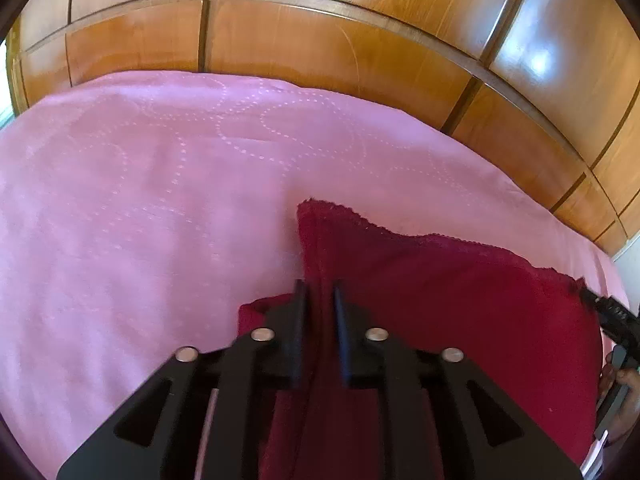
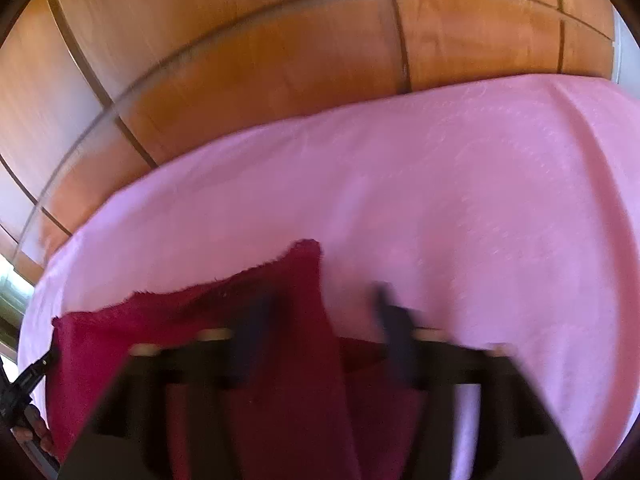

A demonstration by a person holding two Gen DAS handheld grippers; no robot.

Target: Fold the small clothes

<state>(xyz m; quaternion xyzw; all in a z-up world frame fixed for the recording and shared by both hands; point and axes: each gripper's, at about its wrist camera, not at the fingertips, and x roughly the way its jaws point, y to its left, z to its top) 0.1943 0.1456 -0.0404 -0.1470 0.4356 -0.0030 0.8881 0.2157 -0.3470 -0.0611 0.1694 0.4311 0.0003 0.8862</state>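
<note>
A dark red cloth with a lacy edge (image 1: 440,280) hangs stretched above a pink bedspread (image 1: 140,200). My left gripper (image 1: 320,300) is shut on the cloth's left edge, with fabric pinched between the fingers. My right gripper shows at the far right of the left wrist view (image 1: 588,296), touching the cloth's other corner. In the blurred right wrist view the cloth (image 2: 200,320) lies between the right gripper's (image 2: 320,308) fingers, which stand well apart. The left gripper's tip (image 2: 44,364) holds the cloth's far corner there.
The pink bedspread (image 2: 480,200) covers the bed under the cloth. A glossy wooden panelled wardrobe (image 1: 320,48) stands behind the bed. A bright window edge (image 2: 12,292) shows at the left of the right wrist view.
</note>
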